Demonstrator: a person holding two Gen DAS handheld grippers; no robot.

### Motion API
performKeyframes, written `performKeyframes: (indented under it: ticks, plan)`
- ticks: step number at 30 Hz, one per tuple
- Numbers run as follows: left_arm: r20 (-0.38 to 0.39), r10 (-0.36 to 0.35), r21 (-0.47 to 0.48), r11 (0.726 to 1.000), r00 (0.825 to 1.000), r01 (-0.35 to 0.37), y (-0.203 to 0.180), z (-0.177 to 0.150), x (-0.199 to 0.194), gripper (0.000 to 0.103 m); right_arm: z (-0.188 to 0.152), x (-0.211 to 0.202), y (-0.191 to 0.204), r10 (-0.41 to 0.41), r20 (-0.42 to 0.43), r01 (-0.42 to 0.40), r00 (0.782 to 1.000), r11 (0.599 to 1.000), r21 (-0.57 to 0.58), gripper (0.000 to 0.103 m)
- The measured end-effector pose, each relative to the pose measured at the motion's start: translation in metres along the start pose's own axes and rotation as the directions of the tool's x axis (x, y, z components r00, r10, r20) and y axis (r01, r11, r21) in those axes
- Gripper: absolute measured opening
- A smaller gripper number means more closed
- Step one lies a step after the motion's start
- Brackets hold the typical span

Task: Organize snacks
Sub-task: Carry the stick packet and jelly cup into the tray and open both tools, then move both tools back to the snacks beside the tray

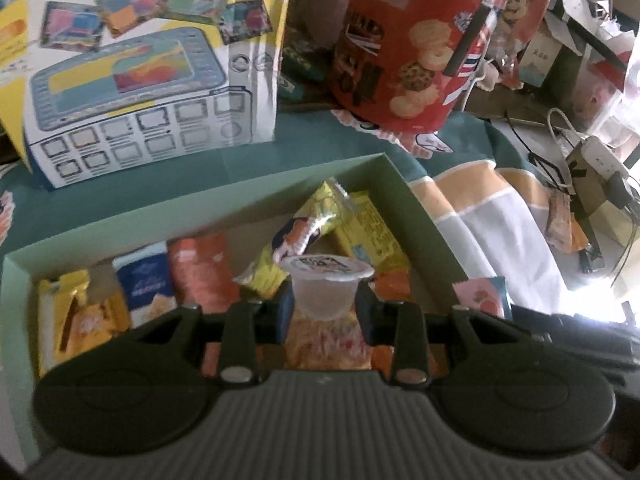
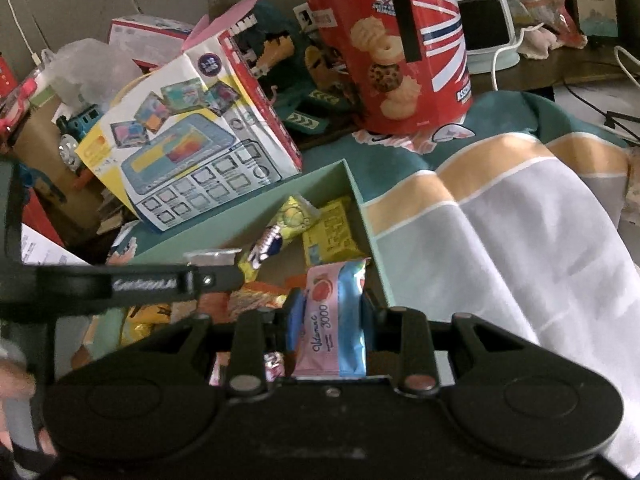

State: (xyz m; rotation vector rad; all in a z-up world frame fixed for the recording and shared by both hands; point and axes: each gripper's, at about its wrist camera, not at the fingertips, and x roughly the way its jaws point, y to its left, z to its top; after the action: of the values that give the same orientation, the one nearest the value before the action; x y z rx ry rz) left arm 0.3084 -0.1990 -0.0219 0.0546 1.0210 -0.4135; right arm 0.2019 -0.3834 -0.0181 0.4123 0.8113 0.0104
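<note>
A pale green box [image 1: 280,184] holds several snack packets, among them a yellow bar [image 1: 368,228] and a blue packet [image 1: 146,280]. My left gripper [image 1: 324,304] is shut on a small clear jelly cup [image 1: 325,286] and holds it upright above the packets. My right gripper [image 2: 330,316] is shut on a pink and blue packet [image 2: 334,320], over the box's right wall [image 2: 368,224]. That packet's corner shows in the left wrist view [image 1: 482,294]. The left gripper's side [image 2: 120,284] crosses the right wrist view.
A white and yellow toy box [image 1: 140,80] stands behind the green box. A red biscuit tin [image 1: 404,52] stands at the back. A folded teal, orange and white cloth [image 2: 500,220] covers the surface to the right. Cables and a power strip [image 1: 600,156] lie far right.
</note>
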Motion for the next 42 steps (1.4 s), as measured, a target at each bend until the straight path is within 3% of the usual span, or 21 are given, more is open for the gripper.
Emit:
performKeyframes:
  ticks: [2,4,5,6,10,21,30,37,42]
  plan:
    - [-0.005,0.008,-0.006,1.0,1.0,-0.008,-0.002,0.005,0.006,0.042,0.002,0.0,-0.002,-0.006,0.014,0.006,1.0,1.0,-0.003,0.035]
    - [0.009,0.029,-0.02,0.999,1.0,-0.029,-0.002,0.007,0.005,0.09,0.003,-0.002,-0.005,-0.008,0.029,0.008,1.0,1.0,0.013,0.051]
    - [0.034,0.044,-0.026,0.999,0.998,-0.043,-0.002,0.006,0.002,0.094,0.002,-0.004,-0.006,-0.012,0.039,0.011,0.999,1.0,0.024,0.07]
    - [0.049,0.053,-0.026,0.998,0.997,-0.052,-0.001,0.005,-0.002,0.095,0.001,-0.007,-0.007,-0.022,0.052,0.02,0.998,0.999,0.032,0.086]
    - [0.051,0.047,-0.026,0.999,0.998,-0.046,0.002,-0.003,-0.016,0.098,-0.003,-0.016,-0.007,-0.04,0.076,0.036,0.996,0.998,0.055,0.102]
    - [0.05,0.049,-0.058,0.997,0.998,-0.047,0.015,-0.052,-0.069,0.102,-0.022,-0.048,0.008,-0.028,0.068,0.025,0.997,0.999,0.046,0.103]
    - [0.049,0.049,-0.084,0.995,0.998,-0.045,0.029,-0.115,-0.11,0.103,-0.049,-0.071,0.028,0.009,0.041,-0.01,0.999,0.999,0.036,0.103]
    - [-0.011,0.099,-0.126,0.987,0.995,-0.099,0.052,-0.171,-0.111,0.103,-0.079,-0.065,0.049,0.044,-0.039,-0.043,0.998,0.999,0.019,0.103]
    - [-0.05,0.112,-0.215,0.969,0.992,-0.12,0.082,-0.204,-0.111,0.103,-0.103,-0.048,0.069,0.06,-0.112,-0.061,0.992,0.998,-0.011,0.103]
